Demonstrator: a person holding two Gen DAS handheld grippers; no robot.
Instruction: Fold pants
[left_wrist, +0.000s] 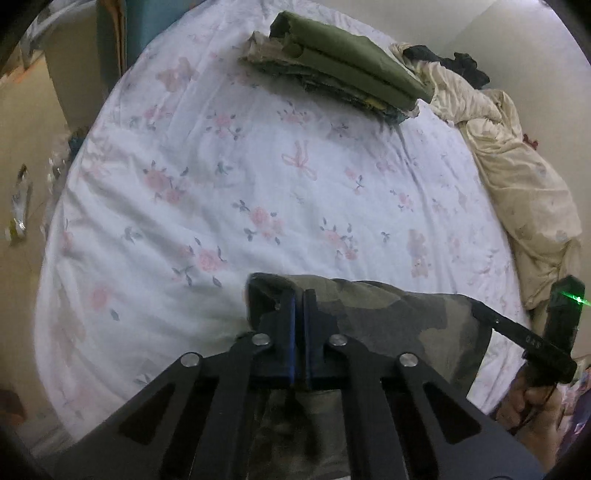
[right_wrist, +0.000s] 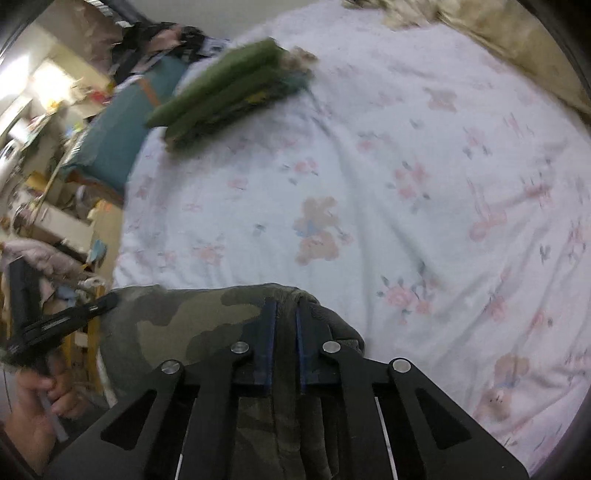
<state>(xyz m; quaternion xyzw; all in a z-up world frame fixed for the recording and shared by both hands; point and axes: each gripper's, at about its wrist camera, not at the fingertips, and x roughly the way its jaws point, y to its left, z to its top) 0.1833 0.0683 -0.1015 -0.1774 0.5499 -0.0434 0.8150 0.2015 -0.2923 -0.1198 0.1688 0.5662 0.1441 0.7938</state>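
Note:
Camouflage pants (left_wrist: 399, 321) hang stretched between my two grippers above the near edge of the bed. My left gripper (left_wrist: 298, 295) is shut on the pants' left top corner. My right gripper (right_wrist: 285, 306) is shut on the pants' right top corner (right_wrist: 207, 317). The right gripper also shows at the right edge of the left wrist view (left_wrist: 480, 314), and the left gripper at the left edge of the right wrist view (right_wrist: 110, 301). The lower part of the pants hangs below the grippers, out of sight.
A white floral bedsheet (left_wrist: 258, 177) covers the bed. A stack of folded clothes with olive green on top (left_wrist: 347, 70) lies at the far side, also in the right wrist view (right_wrist: 225, 88). A crumpled cream blanket (left_wrist: 517, 177) lies along the right edge. Cluttered furniture (right_wrist: 55, 147) stands left of the bed.

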